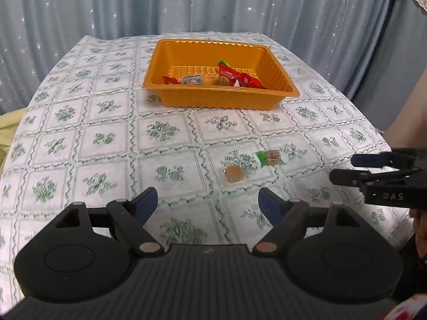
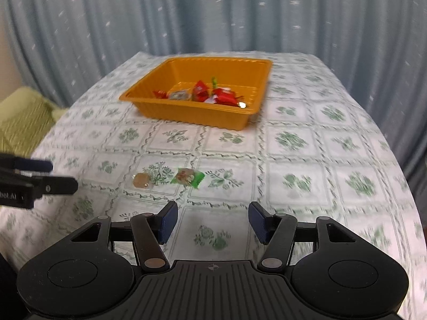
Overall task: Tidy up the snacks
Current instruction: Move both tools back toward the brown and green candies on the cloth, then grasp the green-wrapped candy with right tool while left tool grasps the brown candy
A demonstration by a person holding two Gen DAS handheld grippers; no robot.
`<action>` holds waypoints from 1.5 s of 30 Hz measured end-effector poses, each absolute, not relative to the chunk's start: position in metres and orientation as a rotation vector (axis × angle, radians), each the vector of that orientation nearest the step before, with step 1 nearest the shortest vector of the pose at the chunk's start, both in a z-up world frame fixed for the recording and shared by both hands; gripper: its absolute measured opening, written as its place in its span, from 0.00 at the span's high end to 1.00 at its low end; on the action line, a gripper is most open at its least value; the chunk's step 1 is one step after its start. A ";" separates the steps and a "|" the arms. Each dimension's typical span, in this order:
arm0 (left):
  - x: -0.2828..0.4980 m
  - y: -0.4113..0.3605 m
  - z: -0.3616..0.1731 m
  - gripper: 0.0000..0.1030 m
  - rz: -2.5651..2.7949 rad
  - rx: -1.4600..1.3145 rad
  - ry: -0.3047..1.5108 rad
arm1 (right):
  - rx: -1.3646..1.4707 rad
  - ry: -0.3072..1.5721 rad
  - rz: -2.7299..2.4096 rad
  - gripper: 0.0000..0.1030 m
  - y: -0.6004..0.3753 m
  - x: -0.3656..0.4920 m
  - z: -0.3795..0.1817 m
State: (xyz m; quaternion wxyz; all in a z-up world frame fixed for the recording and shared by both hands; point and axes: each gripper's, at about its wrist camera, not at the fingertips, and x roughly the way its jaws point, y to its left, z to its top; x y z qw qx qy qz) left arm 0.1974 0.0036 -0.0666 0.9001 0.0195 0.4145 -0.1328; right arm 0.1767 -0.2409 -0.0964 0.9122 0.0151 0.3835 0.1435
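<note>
i am holding both grippers over a table [image 1: 112, 122] that is wearing a white cloth printed with green flower squares. blue-grey curtains [image 1: 213, 2] dotted with small white stars are hanging all along the back, from about ten o'clock round to two o'clock. in my right view a yellow-green cushioned thing [image 2: 24, 122] is peeking out beside the table at nine o'clock.

the orange tray [image 1: 213, 98] is sitting on the cloth at twelve o'clock, toward the far edge, and red-wrapped snacks [image 1: 240, 77] are lying in it along with a few paler ones. two snacks are lying loose on the cloth nearer to me, side by side but not touching: a clear-wrapped brown sweet [image 1: 234, 173] and a green-wrapped one [image 1: 269, 158], at about one o'clock from my left gripper [image 1: 208, 200] and eleven o'clock from my right gripper [image 2: 212, 220].

my left gripper's jaws are standing wide with nothing between them. my right gripper's jaws are standing partly apart, narrower, and are gripping nothing either. both are hanging short of the loose snacks, touching neither.
</note>
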 end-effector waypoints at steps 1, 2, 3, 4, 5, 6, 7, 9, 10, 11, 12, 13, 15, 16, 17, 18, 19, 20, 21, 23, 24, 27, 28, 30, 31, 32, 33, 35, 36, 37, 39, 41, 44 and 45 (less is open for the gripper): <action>0.201 0.004 -0.068 0.22 -0.283 0.043 0.860 | 0.009 0.792 0.313 0.43 -0.238 0.182 -0.099; 0.205 0.003 -0.071 0.22 -0.289 0.052 0.864 | -0.010 0.792 0.330 0.43 -0.236 0.188 -0.102; 0.208 0.003 -0.072 0.22 -0.294 0.062 0.864 | -0.029 0.792 0.346 0.43 -0.233 0.193 -0.105; 0.210 0.003 -0.074 0.22 -0.302 0.071 0.863 | -0.053 0.793 0.365 0.43 -0.230 0.199 -0.107; 0.214 0.002 -0.076 0.22 -0.310 0.077 0.865 | -0.070 0.792 0.381 0.43 -0.226 0.204 -0.110; 0.217 0.002 -0.078 0.22 -0.315 0.083 0.869 | -0.086 0.790 0.395 0.43 -0.224 0.208 -0.113; 0.220 0.002 -0.080 0.22 -0.318 0.089 0.872 | -0.101 0.789 0.408 0.43 -0.221 0.213 -0.116; 0.225 0.002 -0.084 0.22 -0.325 0.094 0.873 | -0.138 0.792 0.437 0.43 -0.214 0.224 -0.122; 0.228 0.002 -0.085 0.22 -0.328 0.091 0.875 | -0.162 0.790 0.450 0.43 -0.210 0.228 -0.125; 0.230 0.003 -0.087 0.22 -0.329 0.091 0.877 | -0.193 0.785 0.465 0.43 -0.206 0.232 -0.129; 0.232 0.003 -0.088 0.22 -0.330 0.092 0.876 | -0.219 0.782 0.480 0.43 -0.202 0.236 -0.132; 0.234 0.003 -0.089 0.22 -0.332 0.093 0.876 | -0.241 0.782 0.491 0.43 -0.199 0.239 -0.135; 0.238 0.004 -0.092 0.22 -0.333 0.093 0.880 | -0.300 0.774 0.511 0.45 -0.192 0.245 -0.141; 0.239 0.004 -0.093 0.22 -0.335 0.094 0.880 | -0.316 0.773 0.518 0.49 -0.190 0.248 -0.143; 0.240 0.004 -0.093 0.22 -0.336 0.093 0.880 | -0.325 0.774 0.525 0.52 -0.187 0.251 -0.146; 0.241 0.005 -0.094 0.22 -0.337 0.090 0.880 | -0.331 0.775 0.526 0.53 -0.186 0.254 -0.148; 0.241 0.005 -0.095 0.22 -0.338 0.088 0.881 | -0.335 0.776 0.523 0.55 -0.185 0.256 -0.150; 0.242 0.006 -0.095 0.22 -0.339 0.085 0.881 | -0.335 0.776 0.519 0.55 -0.184 0.259 -0.152; 0.242 0.006 -0.096 0.22 -0.341 0.082 0.881 | -0.326 0.773 0.520 0.56 -0.185 0.261 -0.153; 0.243 0.006 -0.098 0.22 -0.343 0.074 0.884 | -0.314 0.772 0.520 0.59 -0.184 0.264 -0.153; 0.243 0.006 -0.099 0.21 -0.344 0.075 0.885 | -0.306 0.773 0.520 0.60 -0.184 0.265 -0.154; 0.244 0.004 -0.101 0.22 -0.360 0.079 0.885 | -0.276 0.777 0.531 0.68 -0.184 0.267 -0.153; 0.244 0.003 -0.102 0.22 -0.364 0.082 0.884 | -0.262 0.783 0.534 0.69 -0.184 0.268 -0.153; 0.245 0.001 -0.102 0.22 -0.372 0.089 0.883 | -0.232 0.795 0.533 0.75 -0.185 0.269 -0.152; 0.245 0.000 -0.102 0.22 -0.371 0.091 0.882 | -0.212 0.804 0.539 0.79 -0.186 0.270 -0.152; 0.246 -0.002 -0.102 0.22 -0.370 0.095 0.880 | -0.183 0.819 0.530 0.79 -0.188 0.271 -0.151; 0.247 -0.003 -0.103 0.22 -0.373 0.100 0.878 | -0.150 0.837 0.510 0.79 -0.190 0.272 -0.149; 0.250 -0.007 -0.104 0.22 -0.387 0.116 0.875 | -0.055 0.859 0.458 0.79 -0.200 0.271 -0.145; 0.251 -0.009 -0.105 0.22 -0.399 0.133 0.873 | -0.001 0.869 0.425 0.79 -0.207 0.270 -0.143; 0.252 -0.012 -0.107 0.23 -0.416 0.157 0.869 | 0.047 0.878 0.394 0.79 -0.213 0.269 -0.142; 0.254 -0.017 -0.110 0.26 -0.454 0.201 0.860 | 0.121 0.885 0.347 0.79 -0.225 0.264 -0.138; 0.255 -0.024 -0.114 0.34 -0.484 0.253 0.854 | 0.159 0.879 0.323 0.79 -0.234 0.258 -0.135; 0.256 -0.034 -0.119 0.39 -0.532 0.347 0.833 | 0.207 0.867 0.294 0.79 -0.241 0.251 -0.130; 0.257 -0.036 -0.120 0.39 -0.549 0.374 0.826 | 0.218 0.864 0.287 0.79 -0.245 0.248 -0.129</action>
